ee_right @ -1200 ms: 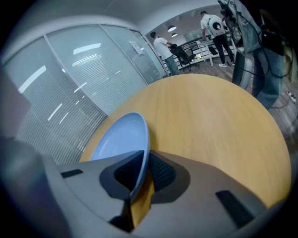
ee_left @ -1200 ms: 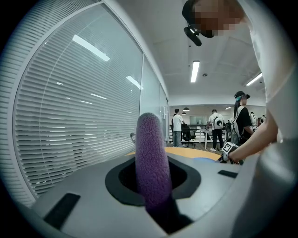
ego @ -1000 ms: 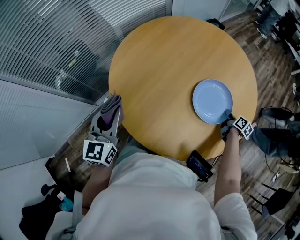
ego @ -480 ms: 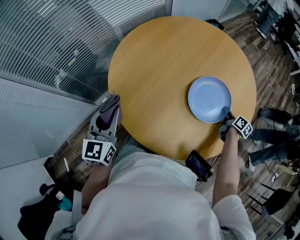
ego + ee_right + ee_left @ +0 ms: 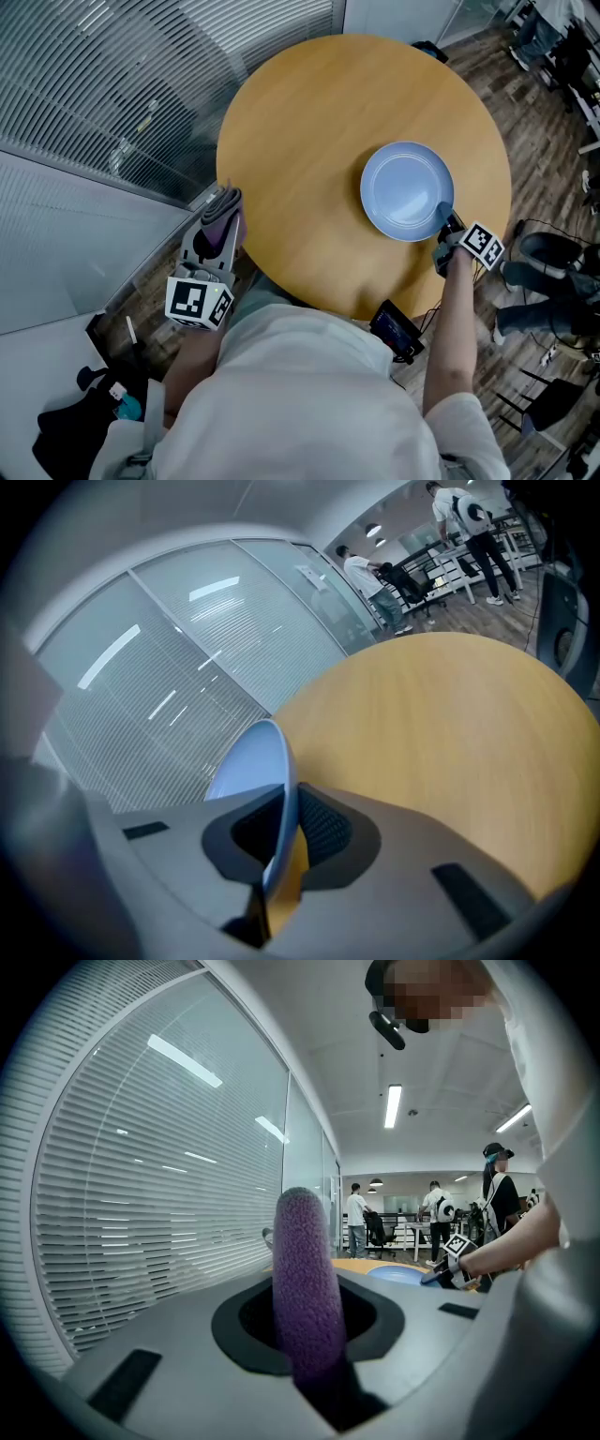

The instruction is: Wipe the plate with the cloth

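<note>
A pale blue plate (image 5: pixel 406 190) hangs above the right side of the round wooden table (image 5: pixel 319 141). My right gripper (image 5: pixel 446 223) is shut on its near rim; in the right gripper view the plate (image 5: pixel 253 761) stands on edge between the jaws, lifted off the tabletop. My left gripper (image 5: pixel 225 208) sits at the table's left edge, shut on a folded purple cloth (image 5: pixel 221 212). In the left gripper view the cloth (image 5: pixel 305 1288) sticks up between the jaws, and the plate (image 5: pixel 398 1275) shows far off beside the right gripper (image 5: pixel 441 1275).
A black device (image 5: pixel 397 331) hangs at the table's near edge. Glass walls with blinds (image 5: pixel 112 84) run along the left. Dark items (image 5: pixel 75 436) lie on the floor at lower left. People and desks (image 5: pixel 436 1218) stand in the far office.
The right gripper has lifted the plate and carried it up and to the left over the table. The left gripper with the cloth has stayed where it was.
</note>
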Tool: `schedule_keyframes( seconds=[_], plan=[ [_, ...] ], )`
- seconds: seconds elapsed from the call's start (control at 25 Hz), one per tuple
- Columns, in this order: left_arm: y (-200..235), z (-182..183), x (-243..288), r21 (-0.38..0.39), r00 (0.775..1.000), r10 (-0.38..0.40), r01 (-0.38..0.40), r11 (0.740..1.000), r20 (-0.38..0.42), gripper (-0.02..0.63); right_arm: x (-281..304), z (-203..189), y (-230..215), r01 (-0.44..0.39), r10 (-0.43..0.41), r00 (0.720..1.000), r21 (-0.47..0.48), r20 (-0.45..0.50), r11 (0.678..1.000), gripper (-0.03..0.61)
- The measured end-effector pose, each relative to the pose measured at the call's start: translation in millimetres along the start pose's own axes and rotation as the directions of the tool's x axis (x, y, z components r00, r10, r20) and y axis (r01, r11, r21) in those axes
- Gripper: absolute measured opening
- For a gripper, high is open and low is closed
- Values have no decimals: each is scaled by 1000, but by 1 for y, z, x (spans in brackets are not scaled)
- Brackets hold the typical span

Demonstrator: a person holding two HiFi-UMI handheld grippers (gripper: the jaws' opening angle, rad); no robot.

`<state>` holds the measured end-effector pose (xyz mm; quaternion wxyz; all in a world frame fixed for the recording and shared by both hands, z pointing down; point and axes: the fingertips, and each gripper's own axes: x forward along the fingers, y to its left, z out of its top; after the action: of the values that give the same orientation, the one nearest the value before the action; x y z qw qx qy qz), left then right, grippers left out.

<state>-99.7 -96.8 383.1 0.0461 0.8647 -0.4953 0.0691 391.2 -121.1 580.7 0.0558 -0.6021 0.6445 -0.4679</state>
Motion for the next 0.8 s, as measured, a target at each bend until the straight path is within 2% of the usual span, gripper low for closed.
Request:
schedule_keyframes(
  seconds=[0.48,0.8],
  plan=[
    [-6,9,2,3,1000,2,-2,1000,15,84,14,7,79,-154,151,988,-82,-42,985,35],
    [-1,8,-5,7,1000,11,-11,1000,18,84,27,-11,133,-238,225,968,-124,-111,963,35]
  ],
)
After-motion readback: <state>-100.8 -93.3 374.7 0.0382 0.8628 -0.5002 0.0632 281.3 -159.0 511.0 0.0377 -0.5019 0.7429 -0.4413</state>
